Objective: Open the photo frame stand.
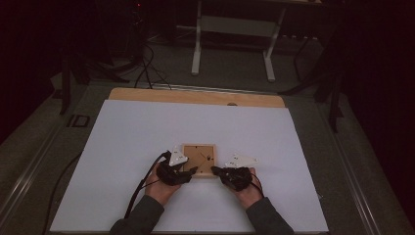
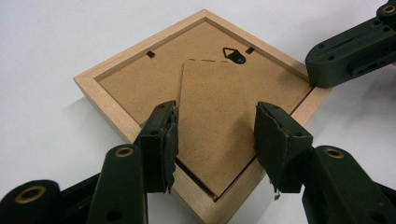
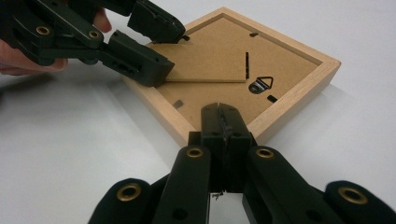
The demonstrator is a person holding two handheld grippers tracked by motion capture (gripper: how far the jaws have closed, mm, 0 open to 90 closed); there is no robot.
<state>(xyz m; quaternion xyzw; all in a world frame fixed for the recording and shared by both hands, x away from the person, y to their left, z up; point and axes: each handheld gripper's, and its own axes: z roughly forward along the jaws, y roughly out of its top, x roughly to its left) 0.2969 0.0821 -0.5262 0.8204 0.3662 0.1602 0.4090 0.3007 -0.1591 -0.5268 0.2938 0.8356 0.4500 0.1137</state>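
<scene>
- Left gripper: jaws apart, straddling the hinged easel flap on the picture frame; pads not seen pressing it.
- Right gripper: jaws together, empty, tips against the frame's wooden rim.
- Frame lies face down near the desk's front edge, about midway.
- Judged light, rigid; glazing possibly fragile. Flap is thin fibreboard; lift by its free edge.
- No legible writing.
</scene>
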